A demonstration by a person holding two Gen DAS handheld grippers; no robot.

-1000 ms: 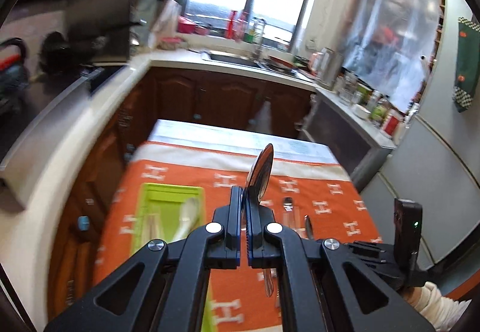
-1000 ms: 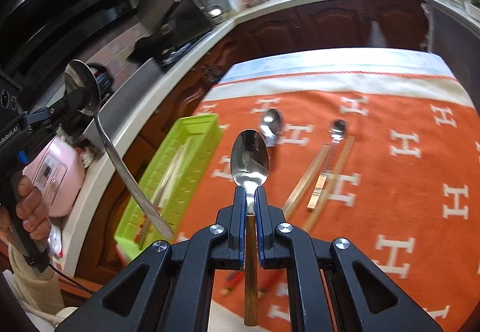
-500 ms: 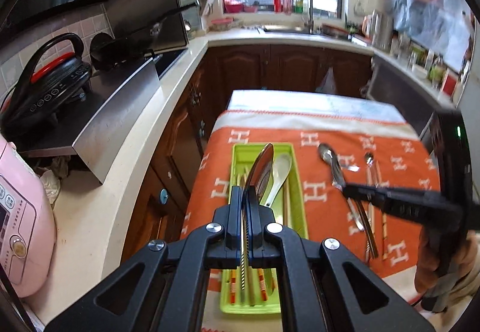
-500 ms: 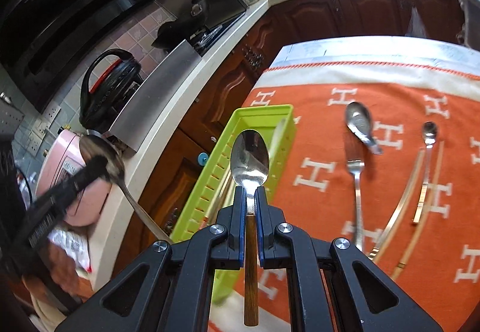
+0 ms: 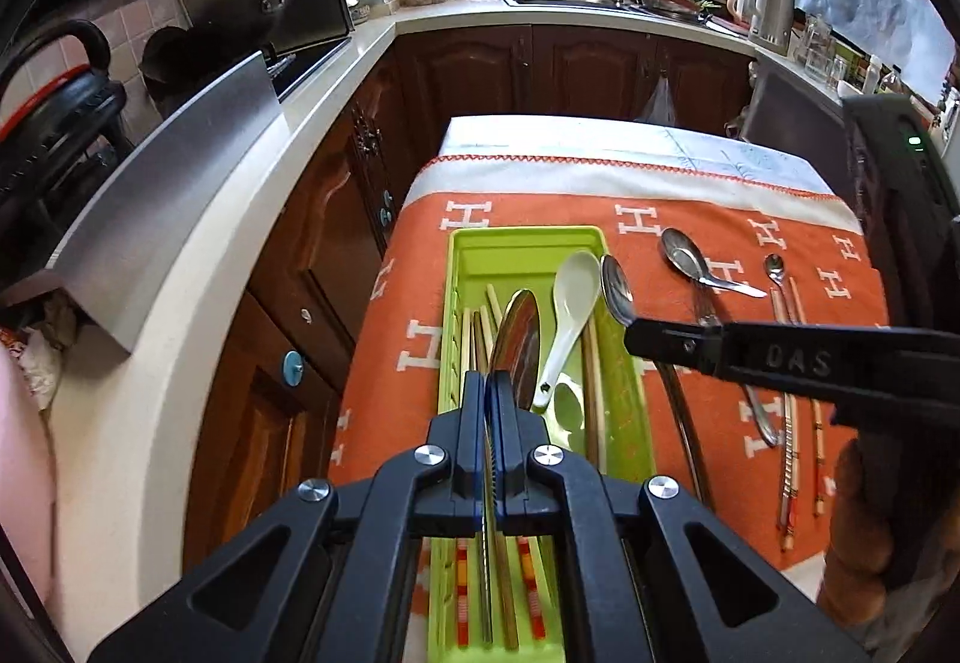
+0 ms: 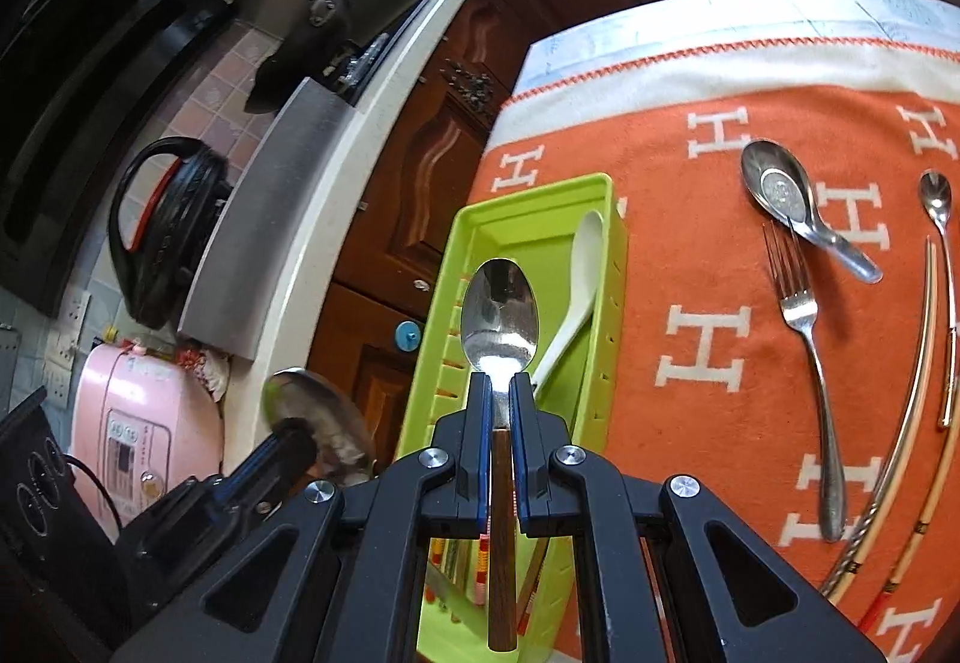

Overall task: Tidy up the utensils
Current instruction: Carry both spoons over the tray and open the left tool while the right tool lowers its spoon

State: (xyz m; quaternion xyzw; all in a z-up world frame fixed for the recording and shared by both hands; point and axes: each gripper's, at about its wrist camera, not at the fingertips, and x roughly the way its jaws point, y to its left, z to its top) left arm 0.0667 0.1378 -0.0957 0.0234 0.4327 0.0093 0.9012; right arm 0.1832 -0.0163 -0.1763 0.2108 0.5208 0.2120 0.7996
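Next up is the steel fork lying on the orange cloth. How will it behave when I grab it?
The fork looks like polished steel, so probably stiff and somewhat slippery between the pads. It lies flat on the cloth, so it is unlikely to roll, though getting under it may be awkward. Its handle looks thicker, likely a firmer grip.

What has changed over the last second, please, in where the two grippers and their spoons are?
Both grippers swung left to hang above the green tray. The left gripper brought its large spoon over the tray; the right gripper brought its wooden-handled spoon there too. Nothing was released: both stay shut on their spoons. The white spoon in the tray and the fork on the cloth lie as before.
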